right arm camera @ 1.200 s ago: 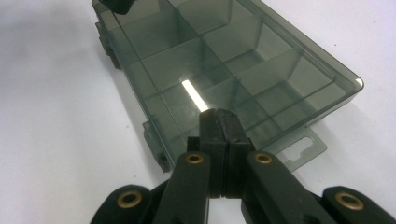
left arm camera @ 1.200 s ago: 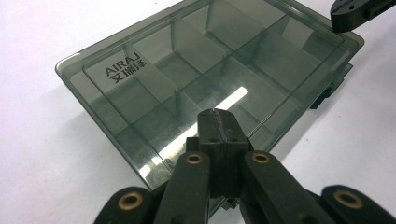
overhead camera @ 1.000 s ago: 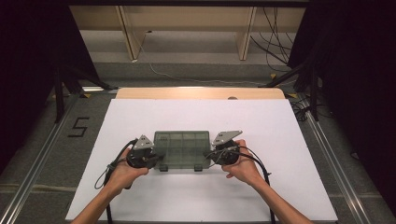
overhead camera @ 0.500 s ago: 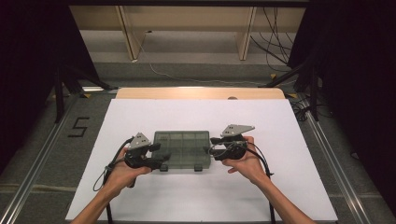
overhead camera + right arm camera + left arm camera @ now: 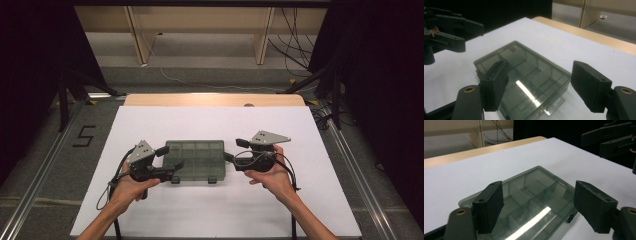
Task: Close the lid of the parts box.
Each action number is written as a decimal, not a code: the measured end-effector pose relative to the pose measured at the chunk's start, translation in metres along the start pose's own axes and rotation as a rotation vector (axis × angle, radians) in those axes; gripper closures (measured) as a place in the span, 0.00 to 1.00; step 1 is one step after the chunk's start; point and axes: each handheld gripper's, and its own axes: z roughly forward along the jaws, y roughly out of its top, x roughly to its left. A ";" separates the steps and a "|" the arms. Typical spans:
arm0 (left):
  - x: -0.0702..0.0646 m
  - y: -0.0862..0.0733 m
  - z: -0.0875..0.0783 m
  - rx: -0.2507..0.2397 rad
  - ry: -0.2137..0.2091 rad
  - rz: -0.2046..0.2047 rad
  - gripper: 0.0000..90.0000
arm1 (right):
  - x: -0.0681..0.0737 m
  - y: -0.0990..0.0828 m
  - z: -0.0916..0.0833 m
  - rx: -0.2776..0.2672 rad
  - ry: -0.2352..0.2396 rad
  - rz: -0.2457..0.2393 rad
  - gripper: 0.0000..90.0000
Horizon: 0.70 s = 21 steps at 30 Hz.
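The box [image 5: 195,159], a clear grey case with inner compartments, lies flat and closed mid-tabletop [image 5: 215,122], its small lid mark unreadable. It lies between the left hand-held gripper [image 5: 169,158] and the right hand-held gripper [image 5: 233,150], whose jaws have just been opening, gaping empty above its ends.

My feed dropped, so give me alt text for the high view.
A closed smoky compartment box lies on the white table. The left gripper and right gripper, one in each hand, flank its ends, jaws just opened and off the box.
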 end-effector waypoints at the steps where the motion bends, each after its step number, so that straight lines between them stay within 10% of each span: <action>1: 0.000 0.000 -0.002 0.012 0.002 0.018 0.25 | 0.000 0.000 -0.002 -0.002 -0.001 0.004 0.32; 21: -0.016 -0.002 -0.014 -0.033 -0.009 0.052 0.19 | 0.013 -0.012 -0.033 -0.077 -0.032 0.022 0.23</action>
